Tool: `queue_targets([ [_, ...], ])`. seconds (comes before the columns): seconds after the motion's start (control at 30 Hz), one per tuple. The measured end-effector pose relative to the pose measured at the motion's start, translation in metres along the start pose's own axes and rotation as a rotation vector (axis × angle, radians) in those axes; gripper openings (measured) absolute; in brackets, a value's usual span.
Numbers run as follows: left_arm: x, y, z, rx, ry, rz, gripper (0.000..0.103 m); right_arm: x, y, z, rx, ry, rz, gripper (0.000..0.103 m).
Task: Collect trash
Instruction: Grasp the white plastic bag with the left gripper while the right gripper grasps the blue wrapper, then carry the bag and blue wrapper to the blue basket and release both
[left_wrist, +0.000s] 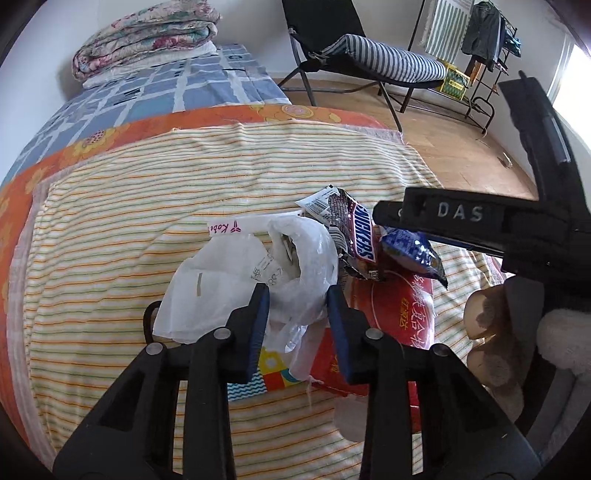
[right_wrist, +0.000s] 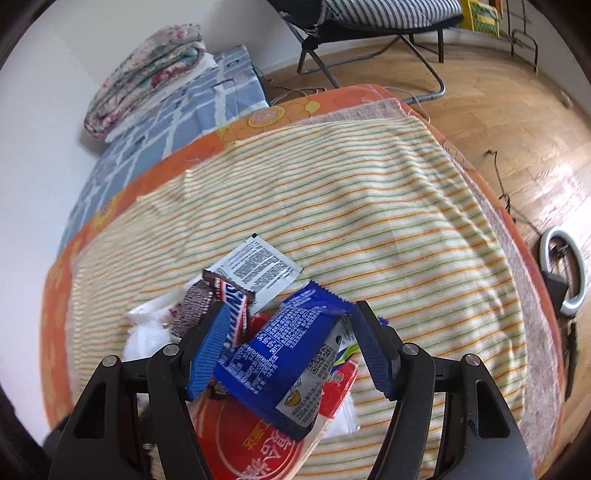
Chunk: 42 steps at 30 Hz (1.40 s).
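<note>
A heap of trash is shown on a striped blanket (left_wrist: 110, 229) spread over a bed. In the left wrist view, the left tongs (left_wrist: 298, 295) are seen at 6 o'clock, their blue pads set against either side of a crumpled white plastic bag (left_wrist: 295, 258); the bag is pinched between them. A Snickers wrapper (left_wrist: 364, 236) lies just beyond the bag at 1 o'clock of the tongs, touching a blue snack packet (left_wrist: 413, 251) at 2 o'clock. A red packet (left_wrist: 399, 310) is seen underneath both, at 3 o'clock of the tongs. The other tool enters from 3 o'clock above the blue packet.

In the right wrist view, the right tongs (right_wrist: 288, 339) are spread wide, and the blue snack packet (right_wrist: 273, 354) is shown between the two pads; whether either pad touches it cannot be told. The Snickers wrapper (right_wrist: 232, 299) lies by the left pad at 11 o'clock, a white printed sachet (right_wrist: 262, 269) beyond it at 12 o'clock. The red packet (right_wrist: 236, 435) lies beneath, toward 6 o'clock.
</note>
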<state>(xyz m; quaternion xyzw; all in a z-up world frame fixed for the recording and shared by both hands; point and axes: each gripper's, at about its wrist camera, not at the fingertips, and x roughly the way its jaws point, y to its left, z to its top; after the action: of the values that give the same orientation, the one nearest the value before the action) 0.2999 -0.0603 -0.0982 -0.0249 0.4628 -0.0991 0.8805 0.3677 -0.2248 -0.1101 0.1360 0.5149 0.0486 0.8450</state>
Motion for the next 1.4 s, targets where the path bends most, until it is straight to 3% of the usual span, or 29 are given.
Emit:
queue_targets([
  [0.27,-0.006,0.008,0.000,-0.012,-0.011,-0.012,0.022,0.006,-0.013,0.000,-0.004,0.042,-0.051,0.068],
  [0.37,-0.010,0.010,-0.001,-0.009,-0.018,-0.008,0.013,0.008,-0.023,-0.002,0.030,0.066,-0.015,0.068],
  [0.47,-0.016,0.014,-0.001,-0.015,-0.028,-0.014,0.013,0.009,-0.030,-0.005,0.058,0.087,0.036,0.067],
  [0.53,-0.019,0.018,-0.001,-0.029,-0.030,-0.023,0.012,0.007,-0.031,-0.005,0.059,0.079,0.060,0.050],
  [0.57,-0.020,0.020,-0.001,-0.038,-0.031,-0.028,0.011,0.006,-0.031,-0.006,0.058,0.080,0.058,0.049],
  [0.87,-0.026,0.030,0.002,-0.086,-0.044,-0.054,0.010,-0.013,-0.032,-0.003,0.032,0.017,0.066,0.047],
  [1.17,-0.071,0.038,0.011,-0.139,-0.112,-0.144,0.008,-0.045,-0.034,0.000,0.016,-0.051,0.105,0.047],
  [1.4,-0.090,0.040,-0.002,-0.120,-0.098,-0.116,0.008,-0.067,-0.031,-0.009,-0.017,-0.070,0.118,0.047],
])
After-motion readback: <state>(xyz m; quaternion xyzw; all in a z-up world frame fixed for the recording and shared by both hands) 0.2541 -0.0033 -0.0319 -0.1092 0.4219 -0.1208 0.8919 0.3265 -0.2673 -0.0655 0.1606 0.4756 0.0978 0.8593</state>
